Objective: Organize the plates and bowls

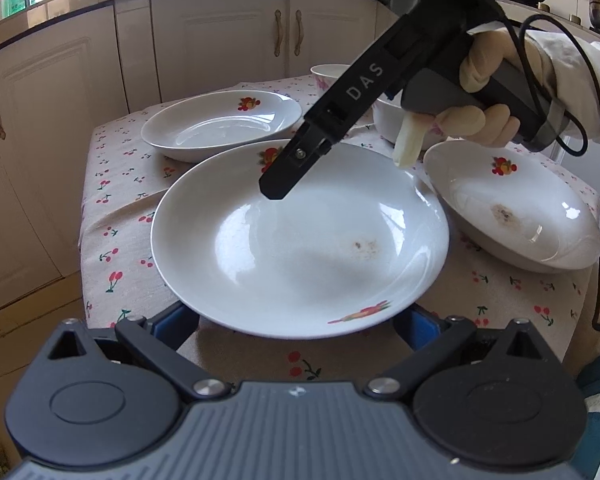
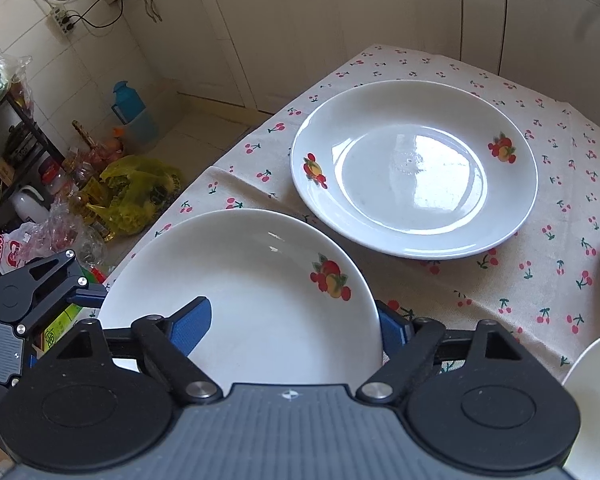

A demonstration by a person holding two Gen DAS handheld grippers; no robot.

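- Right claw [image 2: 292, 330] stands released, blue pads straddling the white fruit-printed plate [image 2: 244, 296] at lower centre; left claw [image 1: 296, 320] likewise looks released.
- We lift clear before reaching for another plate.

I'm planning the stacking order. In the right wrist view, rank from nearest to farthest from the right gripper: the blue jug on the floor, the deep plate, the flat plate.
1. Deep plate, between the right gripper's fingers.
2. Flat plate, beyond it on the cherry-print tablecloth, toward the right.
3. Blue jug, on the floor, far left.
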